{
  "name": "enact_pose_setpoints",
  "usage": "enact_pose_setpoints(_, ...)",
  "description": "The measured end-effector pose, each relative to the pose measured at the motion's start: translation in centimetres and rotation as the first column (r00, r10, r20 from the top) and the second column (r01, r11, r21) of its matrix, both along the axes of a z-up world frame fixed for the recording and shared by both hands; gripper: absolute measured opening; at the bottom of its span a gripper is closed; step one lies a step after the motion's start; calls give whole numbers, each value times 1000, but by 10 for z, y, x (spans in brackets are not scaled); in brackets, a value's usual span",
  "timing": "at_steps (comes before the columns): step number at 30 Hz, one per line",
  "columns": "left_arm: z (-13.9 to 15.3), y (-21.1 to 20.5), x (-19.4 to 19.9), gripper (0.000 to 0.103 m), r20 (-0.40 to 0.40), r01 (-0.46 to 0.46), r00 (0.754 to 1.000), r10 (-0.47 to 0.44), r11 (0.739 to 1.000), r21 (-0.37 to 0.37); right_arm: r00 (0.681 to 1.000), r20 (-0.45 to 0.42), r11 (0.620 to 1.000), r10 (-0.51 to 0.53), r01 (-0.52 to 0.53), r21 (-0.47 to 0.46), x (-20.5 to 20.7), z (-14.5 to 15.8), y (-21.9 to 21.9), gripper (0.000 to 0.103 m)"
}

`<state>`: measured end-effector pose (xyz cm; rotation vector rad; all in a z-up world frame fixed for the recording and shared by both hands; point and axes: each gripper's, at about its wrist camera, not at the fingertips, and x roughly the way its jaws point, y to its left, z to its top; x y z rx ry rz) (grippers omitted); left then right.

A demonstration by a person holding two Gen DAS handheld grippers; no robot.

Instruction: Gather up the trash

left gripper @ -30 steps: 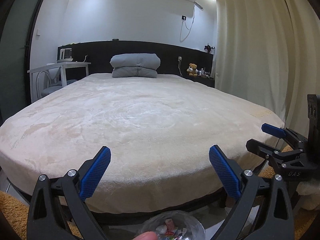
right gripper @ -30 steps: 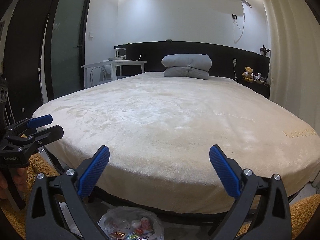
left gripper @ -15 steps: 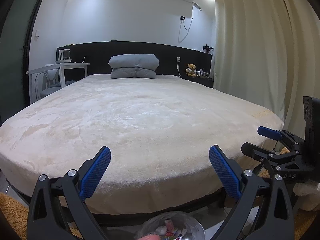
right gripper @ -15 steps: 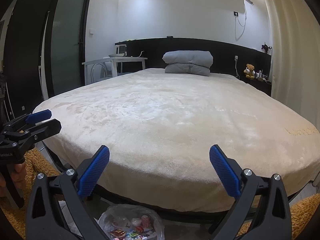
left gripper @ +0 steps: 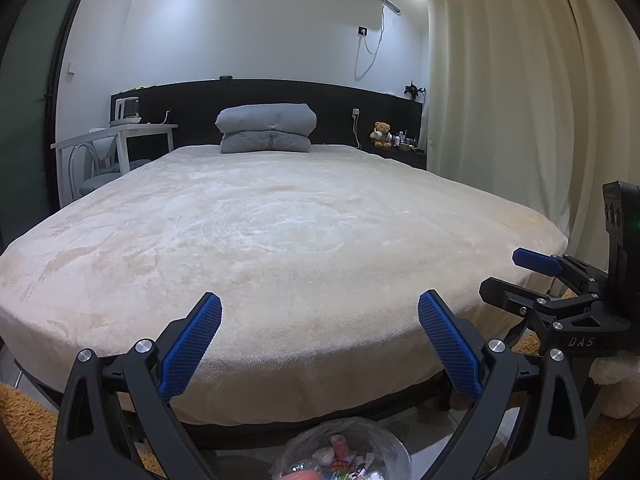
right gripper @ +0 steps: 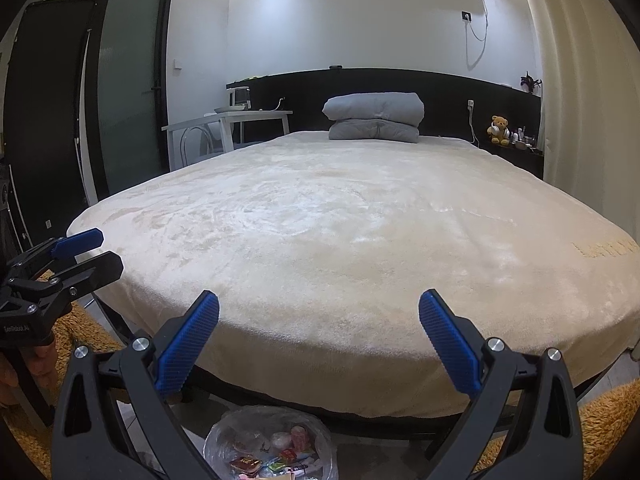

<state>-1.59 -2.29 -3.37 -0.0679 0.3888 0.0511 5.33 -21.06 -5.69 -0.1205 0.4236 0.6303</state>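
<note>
A bin lined with a clear plastic bag [right gripper: 272,444] stands on the floor at the foot of the bed, holding several small wrappers and packets; in the left wrist view the same trash bag [left gripper: 344,452] shows at the bottom edge. My left gripper [left gripper: 320,344] is open and empty above the bin, facing the bed. My right gripper [right gripper: 320,340] is also open and empty, beside it. Each gripper shows in the other's view: the right gripper [left gripper: 520,276] at the right edge, the left gripper [right gripper: 90,252] at the left edge.
A large bed with a cream plush cover [left gripper: 280,240] fills the view, folded grey bedding [left gripper: 266,128] at its head. A white desk with a kettle [left gripper: 120,136] stands left, curtains [left gripper: 500,100] right, a teddy bear [left gripper: 382,134] on the nightstand. Orange rug [right gripper: 600,416] on the floor.
Both grippers have dropped slightly and tilted, so the bed sits a little higher in view; more of the bin shows. Both stay open and empty.
</note>
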Motion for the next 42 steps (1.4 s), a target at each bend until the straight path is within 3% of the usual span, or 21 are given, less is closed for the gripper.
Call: enact_pose_setpoints(42,2,0,2,96,-7,1,1000,-1,1000,-23,999,-27,1000,18,-18,8,1,1,1,99)
